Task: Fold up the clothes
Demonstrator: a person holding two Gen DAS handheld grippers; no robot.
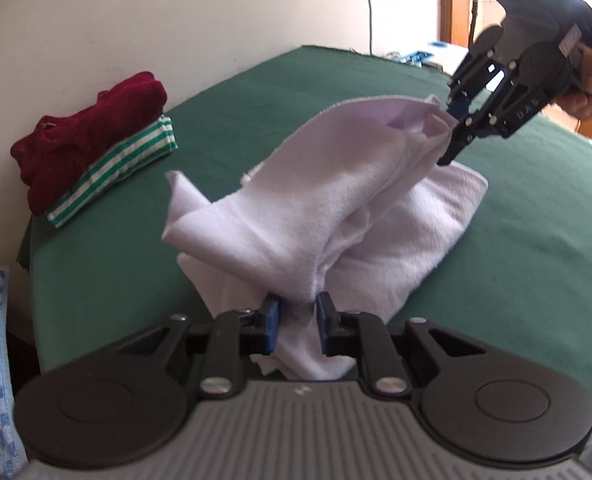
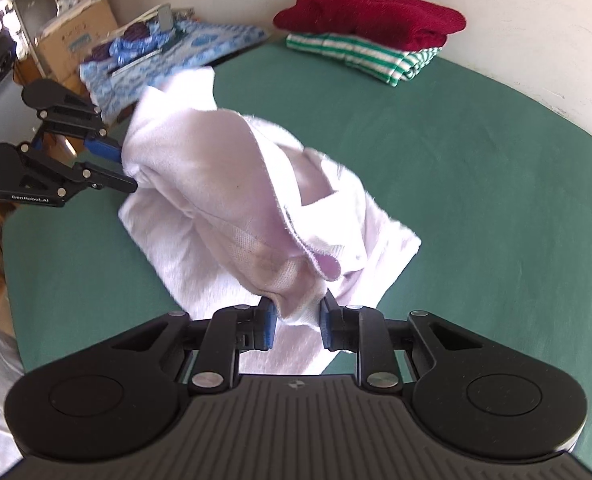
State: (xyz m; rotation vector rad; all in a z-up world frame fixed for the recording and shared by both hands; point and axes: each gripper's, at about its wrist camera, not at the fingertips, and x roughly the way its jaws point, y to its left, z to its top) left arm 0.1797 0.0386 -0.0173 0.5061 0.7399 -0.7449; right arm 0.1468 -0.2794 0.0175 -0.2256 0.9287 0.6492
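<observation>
Both grippers, left (image 1: 298, 320) and right (image 2: 296, 322), have jaws pinched on the lifted cloth (image 1: 296, 208); uneven pulling could slip a bunched corner and skew the fold.

Green-covered table (image 1: 516, 248) bearing white garment (image 1: 408, 236), 2 folded clothes (image 1: 107, 164).

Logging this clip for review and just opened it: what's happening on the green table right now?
A person is partway through folding a white garment with two handheld grippers. The left gripper and the right gripper each pinch one end of it, lifting a doubled layer while the rest lies on the green table. By the wall, a folded red garment sits on a folded green-striped one, apparently finished.
</observation>
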